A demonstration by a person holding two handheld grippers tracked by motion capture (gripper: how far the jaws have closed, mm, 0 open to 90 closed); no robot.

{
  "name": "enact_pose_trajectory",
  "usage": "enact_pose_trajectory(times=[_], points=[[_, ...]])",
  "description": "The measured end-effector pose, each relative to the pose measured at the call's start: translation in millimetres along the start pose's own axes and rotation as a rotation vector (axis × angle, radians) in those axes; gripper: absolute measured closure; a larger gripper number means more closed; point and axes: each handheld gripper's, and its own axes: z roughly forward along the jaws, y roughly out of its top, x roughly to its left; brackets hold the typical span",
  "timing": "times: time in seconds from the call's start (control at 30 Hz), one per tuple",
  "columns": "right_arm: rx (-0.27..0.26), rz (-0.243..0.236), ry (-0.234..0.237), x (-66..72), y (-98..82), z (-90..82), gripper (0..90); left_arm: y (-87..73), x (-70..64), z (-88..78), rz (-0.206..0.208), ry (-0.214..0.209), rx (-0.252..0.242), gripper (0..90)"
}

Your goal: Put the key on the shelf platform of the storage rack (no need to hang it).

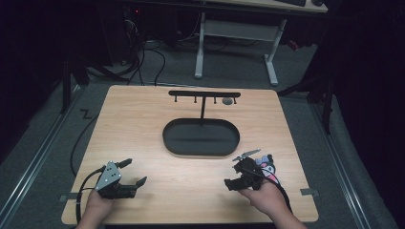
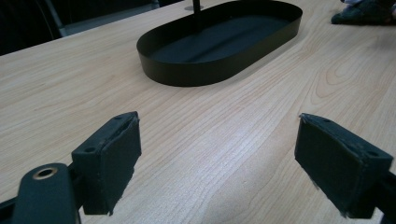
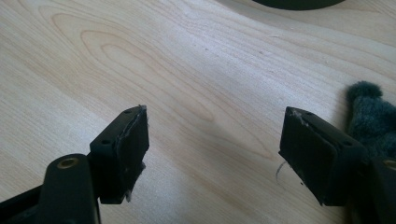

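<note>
Left tongs (image 1: 135,172): we see them low over the near left part of the surface (image 1: 143,129), jaws wide apart, nothing between them; they show also in the left gripper view (image 2: 219,163).
Right tongs (image 1: 234,171): at the near right, jaws wide apart and empty, seen in the right gripper view too (image 3: 215,154).
Plush toy (image 1: 267,167): it lies on the surface just beside the right tongs; its dark fuzzy part (image 3: 369,121) is near one jaw, and we cannot tell if they touch.
Black oval tray (image 1: 200,150): in the middle of the surface, well ahead of both tongs.
Black stand (image 1: 203,102): it rises from the tray, with a top bar and small pegs.
</note>
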Motion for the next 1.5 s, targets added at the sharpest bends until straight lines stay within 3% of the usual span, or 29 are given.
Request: enact_pose_trajectory(times=[0.17, 0.33, 0.8, 1.13, 1.5], points=[[0.04, -0.033, -0.001, 0.2, 1.3, -1.8, 23.4, 0.0, 0.1, -0.7, -0.002, -0.003, -0.002, 15.1], [0.076, -0.034, -0.011, -6.4, 1.9, -8.0, 22.3, -0.1, 0.3, -0.3, -0.004, -0.001, -0.003, 15.1], [0.167, 0.008, -0.08, -48.4, -3.0, -30.2, 22.6, -0.2, 0.2, 0.1, -0.004, -0.002, -0.003, 15.1], [0.193, 0.029, -0.124, -71.5, -8.4, -39.3, 22.3, -0.2, 0.1, 0.2, -0.003, -0.003, -0.002, 15.1], [0.231, 0.072, -0.135, -89.4, -19.8, -33.6, 18.2, -0.1, 0.1, 0.2, -0.003, -0.003, -0.001, 15.1]])
